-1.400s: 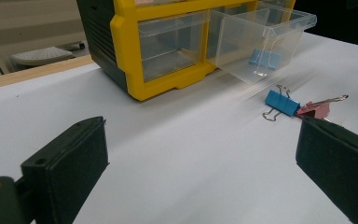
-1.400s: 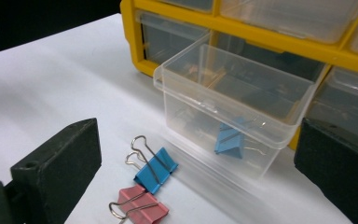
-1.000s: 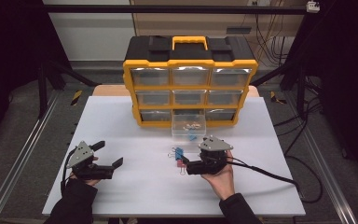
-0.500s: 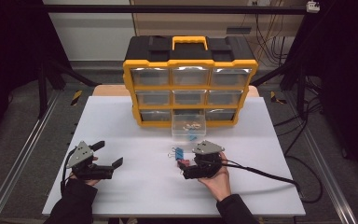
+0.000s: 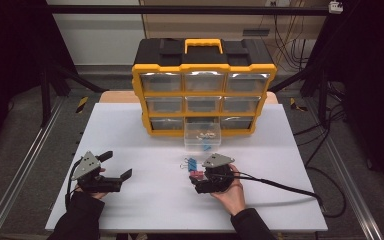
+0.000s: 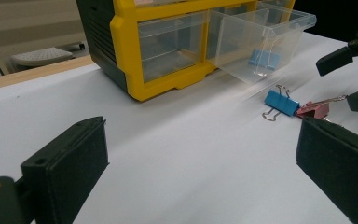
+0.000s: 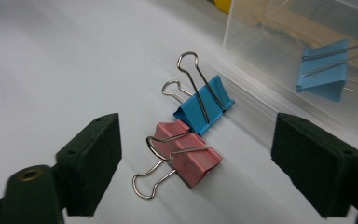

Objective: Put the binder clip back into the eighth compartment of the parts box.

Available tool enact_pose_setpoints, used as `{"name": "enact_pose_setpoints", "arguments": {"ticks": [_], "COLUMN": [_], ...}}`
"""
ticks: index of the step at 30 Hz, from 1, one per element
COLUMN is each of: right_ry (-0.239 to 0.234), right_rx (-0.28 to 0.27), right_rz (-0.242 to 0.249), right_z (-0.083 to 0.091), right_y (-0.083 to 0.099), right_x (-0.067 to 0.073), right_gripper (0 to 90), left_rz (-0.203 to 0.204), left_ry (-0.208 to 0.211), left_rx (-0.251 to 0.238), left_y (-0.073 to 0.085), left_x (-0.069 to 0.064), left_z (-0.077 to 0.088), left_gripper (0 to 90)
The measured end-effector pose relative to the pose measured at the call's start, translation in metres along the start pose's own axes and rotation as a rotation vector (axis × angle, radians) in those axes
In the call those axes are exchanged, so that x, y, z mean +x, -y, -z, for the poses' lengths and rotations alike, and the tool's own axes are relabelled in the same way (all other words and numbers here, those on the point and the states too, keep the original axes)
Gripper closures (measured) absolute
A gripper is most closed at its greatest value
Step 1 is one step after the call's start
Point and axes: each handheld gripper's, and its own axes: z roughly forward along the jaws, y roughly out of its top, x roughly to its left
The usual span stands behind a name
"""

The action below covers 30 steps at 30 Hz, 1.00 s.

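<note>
Two binder clips lay on the white table (image 5: pixel 145 150) right in front of my right gripper (image 7: pixel 205 172): a pink binder clip (image 7: pixel 186 156) between its spread jaws and a blue binder clip (image 7: pixel 204 107) touching it on the far side, toward the pulled-out clear drawer (image 7: pixel 307 42). Those jaws had just been closing in around the pink clip, but the pads were still well clear of it on both sides, so nothing was grasped yet. My left gripper (image 6: pixel 205 172) sat released too, jaws wide with bare table between them, well apart from the clips, which showed off beyond its right jaw. I judged the pink clip to be light, small and stiff, painted steel with springy wire handles, likely to skate on the smooth tabletop if one pad met it first. The folded body looked like the place to take hold, pads square on its two flat faces; the thin wire loops seemed apt to swivel and slip. A third clip, also blue (image 7: pixel 324 70), lay inside the drawer beyond the right jaw, in front of the yellow organizer (image 5: pixel 203 90).
</note>
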Motion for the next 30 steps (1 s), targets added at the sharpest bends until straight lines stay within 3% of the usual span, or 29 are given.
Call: {"name": "enact_pose_setpoints", "arguments": {"ticks": [6, 20, 30], "right_ry": [-0.006, -0.051, -0.063], "right_rx": [0.014, 0.035, 0.036], "right_rz": [0.013, 0.041, 0.071], "right_z": [-0.0045, -0.0084, -0.0083], "right_y": [0.0024, 0.0046, 0.0048], "right_x": [0.0008, 0.0017, 0.0016], "right_gripper": [27.1, 56.2, 63.8], "left_rz": [-0.001, -0.001, -0.001], "left_ry": [0.000, 0.000, 0.001], "left_rx": [0.002, 0.004, 0.005], "left_y": [0.0001, 0.0004, 0.0004], "left_x": [-0.0001, -0.0002, -0.0003], "left_z": [-0.0003, -0.0008, -0.0009], "left_gripper": [1.3, 1.3, 1.3]}}
